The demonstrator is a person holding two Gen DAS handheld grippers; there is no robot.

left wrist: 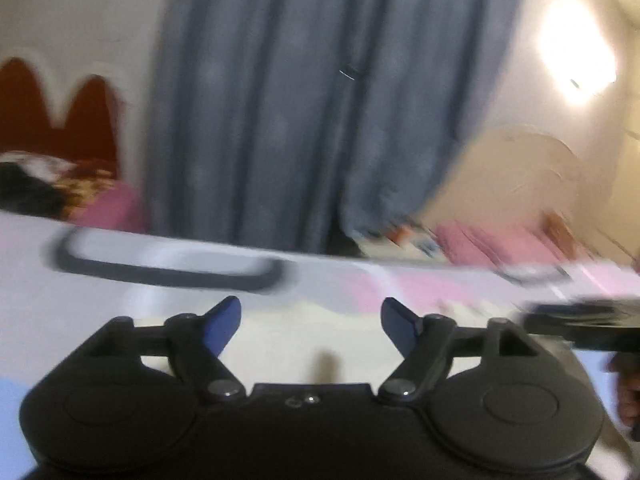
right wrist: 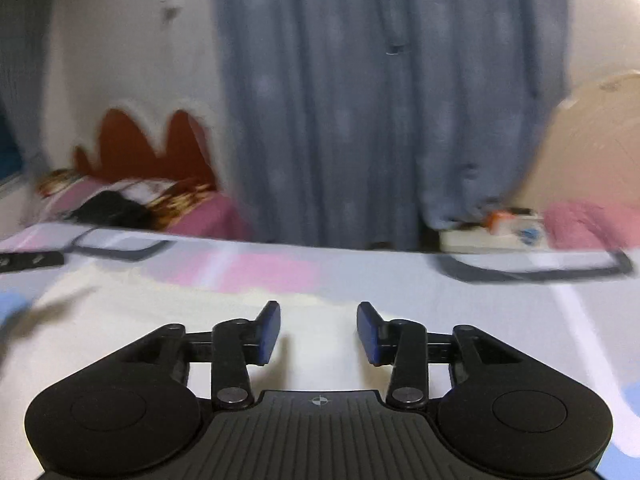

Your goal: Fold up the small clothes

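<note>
A pale cream garment (left wrist: pixel 304 336) lies flat on the bed sheet under my left gripper (left wrist: pixel 310 326), which is open and empty, its blue pads spread wide just above the cloth. The same cream garment (right wrist: pixel 320 344) lies under my right gripper (right wrist: pixel 319 330), also open and empty, low over the cloth. The right gripper's black body (left wrist: pixel 588 324) shows at the right edge of the left wrist view. Both views are blurred.
The bed sheet (right wrist: pixel 460 300) is white with pink and blue patches and dark outlined rectangles (left wrist: pixel 168 268). A grey-blue curtain (right wrist: pixel 360 100) hangs behind the bed. Pink bedding and clutter (right wrist: pixel 140 204) lie far left; a box with items (right wrist: pixel 496 232) sits far right.
</note>
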